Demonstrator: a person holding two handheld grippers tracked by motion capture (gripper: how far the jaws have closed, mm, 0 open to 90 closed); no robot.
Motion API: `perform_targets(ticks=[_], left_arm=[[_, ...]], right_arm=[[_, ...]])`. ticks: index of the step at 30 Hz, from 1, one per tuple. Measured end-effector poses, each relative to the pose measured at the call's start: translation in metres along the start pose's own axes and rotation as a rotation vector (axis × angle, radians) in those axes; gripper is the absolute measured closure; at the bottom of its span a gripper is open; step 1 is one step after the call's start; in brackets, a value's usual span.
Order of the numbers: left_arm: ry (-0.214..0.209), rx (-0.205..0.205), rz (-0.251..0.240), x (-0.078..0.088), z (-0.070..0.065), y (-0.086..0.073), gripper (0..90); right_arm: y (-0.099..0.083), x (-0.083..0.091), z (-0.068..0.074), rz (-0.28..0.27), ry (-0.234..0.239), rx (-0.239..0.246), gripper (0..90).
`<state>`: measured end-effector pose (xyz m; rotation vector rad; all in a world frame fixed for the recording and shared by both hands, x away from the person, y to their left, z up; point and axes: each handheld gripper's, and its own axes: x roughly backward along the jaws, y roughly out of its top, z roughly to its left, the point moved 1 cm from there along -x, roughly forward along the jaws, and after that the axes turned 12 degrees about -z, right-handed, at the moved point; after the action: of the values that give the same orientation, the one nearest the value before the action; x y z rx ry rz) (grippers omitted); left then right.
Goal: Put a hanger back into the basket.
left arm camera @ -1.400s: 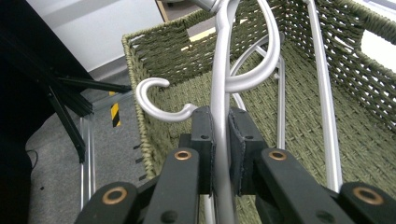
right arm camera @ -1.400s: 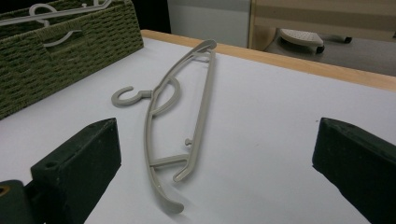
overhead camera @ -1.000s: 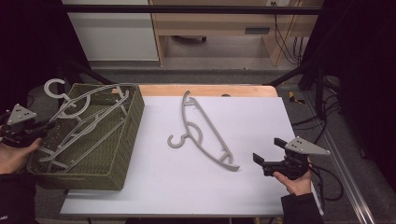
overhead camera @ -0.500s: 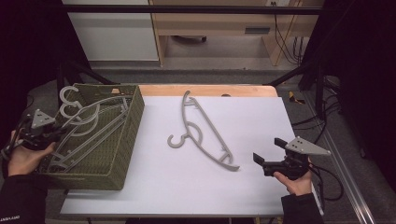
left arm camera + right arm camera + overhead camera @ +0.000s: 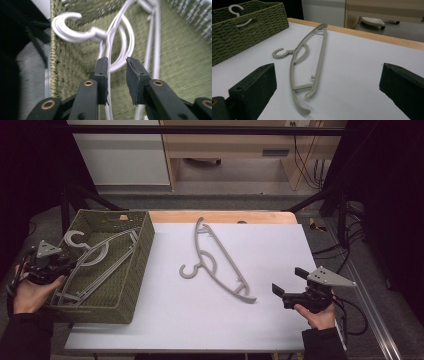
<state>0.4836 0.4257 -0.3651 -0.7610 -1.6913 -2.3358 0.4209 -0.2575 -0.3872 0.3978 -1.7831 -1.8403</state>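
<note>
The hangers in the left gripper (image 5: pixel 48 265) have come down over the last second — a second ago their hooks stood above the near-left rim of the woven basket (image 5: pixel 131 285); now the pale hangers (image 5: pixel 95 260) lie slanted inside it, hooks toward the basket's far-left corner. In my judgement this load is as good as delivered and only the release is left.

In the left gripper view the jaws stand a little apart, with a narrow gap, and the hanger's thin wire-like arm (image 5: pixel 112 60) runs through that gap. Whether the pads press on it I cannot tell; it looks loose rather than pinched. The white hook (image 5: pixel 72 30) curls just ahead of the left gripper's jaws and to their left, against the basket wall (image 5: pixel 53 55).

The right gripper (image 5: pixel 290 292) has not moved in that time. It rests on the white table (image 5: pixel 260 240), jaws wide open and holding nothing.

The grey hanger (image 5: pixel 216 262) on the table is likely next. It lies flat just ahead of the right gripper (image 5: pixel 327 82) — its nearest end lies between the spread jaws and a little ahead of them. Its long axis runs away from that gripper, slanting toward the table's far edge, and its hook (image 5: pixel 279 53) sticks out sideways from the middle, pointing toward the basket (image 5: pixel 249 27).
</note>
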Motion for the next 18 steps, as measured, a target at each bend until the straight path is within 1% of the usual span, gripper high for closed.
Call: perform_targets(ticks=[1,3,4,5,6,7,8,9,11,15,16,18], left_arm=[[-0.002,0.017,-0.017,0.003,-0.003,0.002,68.5],[-0.024,0.050,-0.071,0.009,-0.012,0.007,62.6],[-0.036,0.072,-0.106,0.013,-0.018,0.010,59.5],[-0.051,0.084,-0.127,0.015,-0.022,0.012,56.2],[-0.062,0.086,-0.146,0.017,-0.025,0.014,54.1],[-0.064,0.107,-0.178,0.020,-0.033,0.017,52.1],[-0.081,0.112,-0.200,0.022,-0.039,0.020,49.1],[-0.100,0.135,-0.233,0.024,-0.046,0.022,47.8],[-0.117,0.143,-0.268,0.028,-0.060,0.028,43.8],[-0.178,0.161,-0.354,0.032,-0.089,0.038,35.0],[-0.192,0.160,-0.370,0.033,-0.096,0.040,32.9],[-0.228,0.173,-0.403,0.033,-0.110,0.044,28.5]], right_arm=[[0.000,0.000,0.000,-0.001,-0.002,0.001,1.4],[0.001,0.001,0.000,-0.003,0.002,0.001,1.4],[0.001,0.001,0.000,-0.004,0.000,-0.001,1.4],[0.001,0.001,0.000,-0.003,0.000,0.000,1.4],[0.001,0.001,0.000,-0.003,0.001,0.000,1.4],[0.001,0.001,0.000,-0.003,0.000,0.001,1.4],[0.001,0.001,0.000,-0.004,0.002,0.000,1.4],[0.001,0.001,0.000,-0.005,0.001,0.000,1.4],[0.001,0.001,0.000,-0.005,0.002,0.000,1.4],[0.002,0.002,0.000,-0.010,-0.001,-0.006,1.4],[0.002,0.002,0.000,-0.012,-0.002,-0.006,1.4],[0.002,0.002,0.000,-0.012,-0.003,-0.004,1.4]])
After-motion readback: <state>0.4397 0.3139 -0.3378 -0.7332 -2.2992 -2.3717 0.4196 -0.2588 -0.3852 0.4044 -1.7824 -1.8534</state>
